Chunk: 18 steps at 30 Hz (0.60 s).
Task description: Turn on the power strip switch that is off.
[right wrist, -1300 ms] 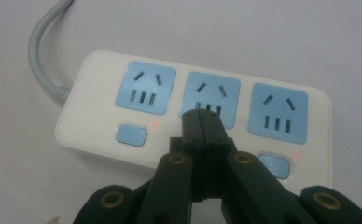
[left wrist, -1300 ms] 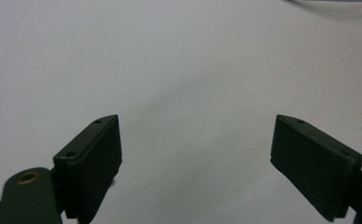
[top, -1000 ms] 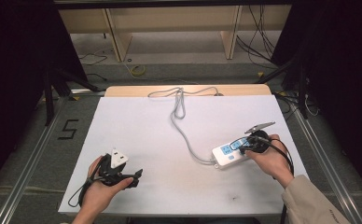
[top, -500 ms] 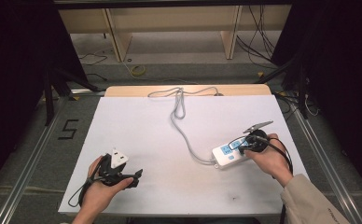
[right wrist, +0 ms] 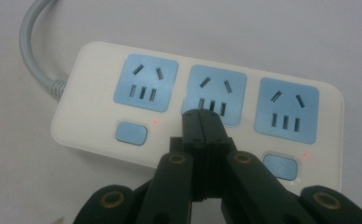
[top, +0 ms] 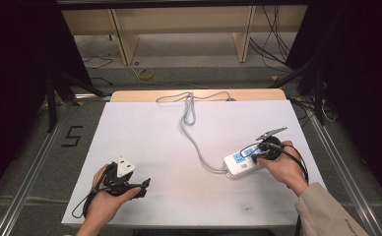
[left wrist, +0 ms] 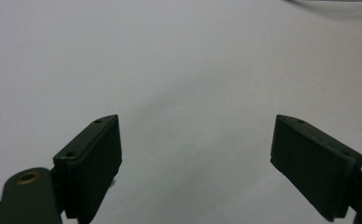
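On the white worktop (top: 179,147), the right hand-held gripper (right wrist: 201,116), jaws together, presses the power strip (right wrist: 95,126) at its tip, probably the middle switch. The left hand-held gripper (left wrist: 195,154) waits, jaws apart; lifting off comes next.

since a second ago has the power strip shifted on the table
No. In the high view the power strip lies at the same spot beside the table's right edge, its grey cable curving as before, with the shut right gripper on it.
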Each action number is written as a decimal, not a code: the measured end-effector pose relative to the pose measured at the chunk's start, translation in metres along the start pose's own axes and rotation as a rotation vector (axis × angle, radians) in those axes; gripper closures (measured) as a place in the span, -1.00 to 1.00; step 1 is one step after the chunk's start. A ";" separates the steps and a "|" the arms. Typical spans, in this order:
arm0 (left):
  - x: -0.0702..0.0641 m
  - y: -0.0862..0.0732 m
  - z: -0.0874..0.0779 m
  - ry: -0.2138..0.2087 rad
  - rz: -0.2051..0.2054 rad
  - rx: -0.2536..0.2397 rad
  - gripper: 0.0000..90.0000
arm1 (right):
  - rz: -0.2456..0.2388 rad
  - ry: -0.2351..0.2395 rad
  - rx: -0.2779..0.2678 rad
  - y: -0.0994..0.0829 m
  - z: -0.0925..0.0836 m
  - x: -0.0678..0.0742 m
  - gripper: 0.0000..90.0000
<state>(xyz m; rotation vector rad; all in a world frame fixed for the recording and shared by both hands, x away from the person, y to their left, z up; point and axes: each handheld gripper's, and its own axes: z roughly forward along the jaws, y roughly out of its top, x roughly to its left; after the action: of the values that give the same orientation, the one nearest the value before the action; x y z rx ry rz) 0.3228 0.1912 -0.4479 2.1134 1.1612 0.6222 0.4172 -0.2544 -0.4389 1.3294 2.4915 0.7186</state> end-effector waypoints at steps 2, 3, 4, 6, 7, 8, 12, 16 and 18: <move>0.000 0.000 0.000 0.001 -0.001 0.000 -0.65 | 0.000 0.002 0.001 0.000 0.000 -0.001 1.00; 0.000 0.000 0.000 0.001 0.001 0.002 -0.65 | 0.000 0.002 0.001 0.000 0.000 -0.001 1.00; 0.000 0.000 0.000 0.001 0.001 0.002 -0.65 | 0.000 0.002 0.003 0.000 0.000 0.000 1.00; 0.000 0.000 0.000 0.000 0.000 0.002 -0.65 | -0.001 0.001 0.005 0.000 0.000 0.000 1.00; 0.000 0.000 0.000 0.000 0.000 0.002 -0.65 | -0.001 0.001 0.006 0.000 0.000 0.000 1.00; 0.000 0.000 0.000 0.000 0.001 0.002 -0.65 | 0.000 0.001 0.007 0.000 0.000 0.000 1.00; 0.000 0.000 0.000 -0.001 0.000 0.002 -0.65 | 0.004 0.001 0.011 0.000 0.000 0.000 1.00; 0.000 0.000 0.000 -0.002 0.000 0.003 -0.65 | 0.005 0.000 0.016 0.001 0.001 0.000 1.00; 0.000 0.000 0.000 -0.002 -0.001 0.003 -0.65 | 0.007 0.002 0.018 0.001 0.000 0.000 1.00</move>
<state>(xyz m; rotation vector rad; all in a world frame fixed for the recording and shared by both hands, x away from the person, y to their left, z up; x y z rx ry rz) 0.3228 0.1916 -0.4483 2.1151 1.1623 0.6182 0.4177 -0.2537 -0.4389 1.3451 2.5017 0.7007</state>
